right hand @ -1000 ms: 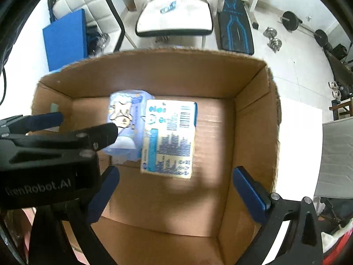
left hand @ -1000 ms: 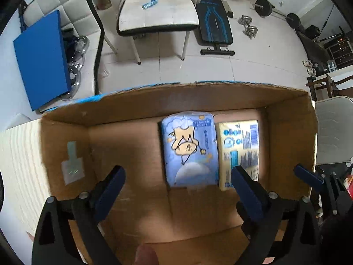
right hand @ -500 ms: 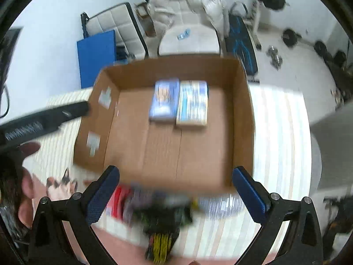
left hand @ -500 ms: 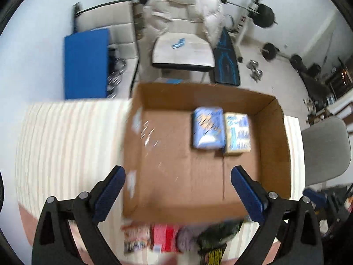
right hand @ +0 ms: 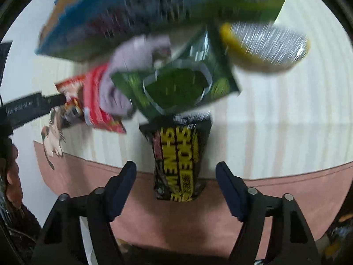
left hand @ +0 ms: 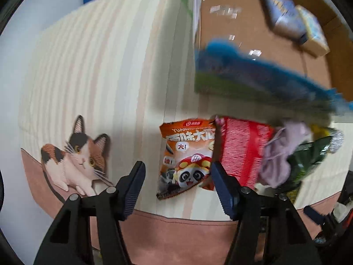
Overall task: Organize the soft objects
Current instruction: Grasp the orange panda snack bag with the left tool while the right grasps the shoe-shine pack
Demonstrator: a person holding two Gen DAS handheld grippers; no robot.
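My left gripper (left hand: 177,186) is open and empty, hovering over an orange panda snack bag (left hand: 186,158) on the striped cloth. Beside it lie a red packet (left hand: 241,148), a lilac cloth (left hand: 280,154) and a green bag (left hand: 308,161). My right gripper (right hand: 176,183) is open and empty above a black-and-yellow packet (right hand: 179,154). Beyond it lie the green bag (right hand: 178,84), the lilac cloth (right hand: 130,66), the red packet (right hand: 97,101) and a silver-yellow pouch (right hand: 264,42). The cardboard box (left hand: 253,33) holds a blue tissue pack (left hand: 282,15) and a yellow pack (left hand: 313,31).
The box's blue-green outer wall (right hand: 154,6) stands just behind the pile. A cat picture (left hand: 75,159) is printed on the tablecloth at the left. The pink cloth border (right hand: 198,209) runs along the near table edge. The left gripper's body (right hand: 28,108) shows at the left of the right wrist view.
Both grippers have pulled back out of the box and dropped low over the pile of packets in front of it. Both stay open and empty.
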